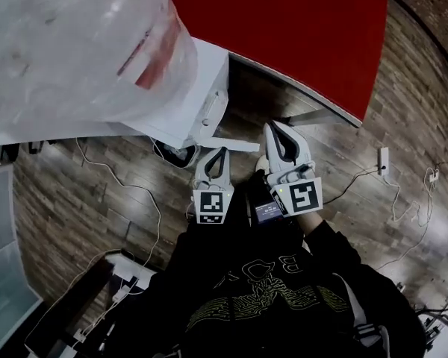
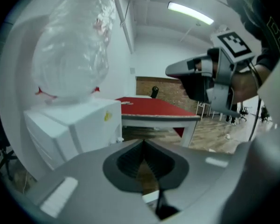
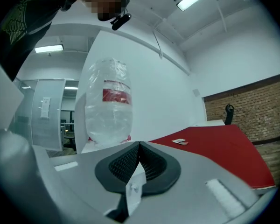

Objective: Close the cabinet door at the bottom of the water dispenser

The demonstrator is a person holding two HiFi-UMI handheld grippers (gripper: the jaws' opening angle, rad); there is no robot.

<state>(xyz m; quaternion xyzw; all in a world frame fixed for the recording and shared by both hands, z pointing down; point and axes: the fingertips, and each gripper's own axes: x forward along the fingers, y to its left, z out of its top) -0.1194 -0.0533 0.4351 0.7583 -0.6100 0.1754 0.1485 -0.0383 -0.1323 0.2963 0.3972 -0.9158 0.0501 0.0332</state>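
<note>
A wood-plank floor [image 1: 82,200] is seen from above. Nearest, the left gripper [image 1: 217,153] and right gripper [image 1: 273,128] are held side by side, jaws pressed shut and nothing clamped. Just beyond, the white cabinet door [image 1: 235,146] is seen ajar below the water dispenser [image 1: 201,73], beside a red table [image 1: 306,36].

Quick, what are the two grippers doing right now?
Left hand-held gripper: closed, nothing seen in it.
Right hand-held gripper: closed; a white bit shows between its jaws, unclear if pinched.
</note>
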